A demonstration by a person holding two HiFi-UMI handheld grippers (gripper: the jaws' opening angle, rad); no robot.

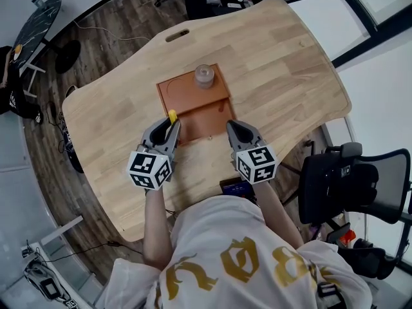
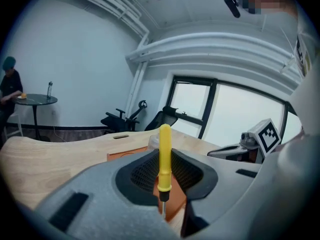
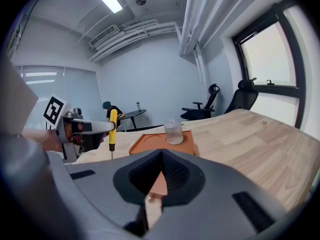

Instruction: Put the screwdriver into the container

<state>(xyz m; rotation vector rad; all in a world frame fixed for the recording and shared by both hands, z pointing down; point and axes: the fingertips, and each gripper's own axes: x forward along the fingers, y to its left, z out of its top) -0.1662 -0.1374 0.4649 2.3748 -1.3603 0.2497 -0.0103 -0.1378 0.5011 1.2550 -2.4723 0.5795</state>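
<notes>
A yellow-handled screwdriver (image 1: 172, 116) stands upright, tip down, in my left gripper (image 1: 172, 125), which is shut on it at the near left corner of the orange tray-like container (image 1: 187, 95). In the left gripper view the handle (image 2: 164, 156) rises between the jaws, with the container (image 2: 122, 155) behind it. My right gripper (image 1: 230, 127) hovers at the container's near right corner, jaws shut with nothing between them. The right gripper view shows the screwdriver (image 3: 113, 126) at left, and the container (image 3: 157, 143) ahead of the shut right gripper (image 3: 161, 159).
A clear jar (image 1: 205, 76) stands at the container's far edge. The wooden table (image 1: 290, 82) has a slot (image 1: 177, 35) near its far side. A small dark device (image 1: 235, 187) lies at the near edge. A black office chair (image 1: 351, 182) stands to the right.
</notes>
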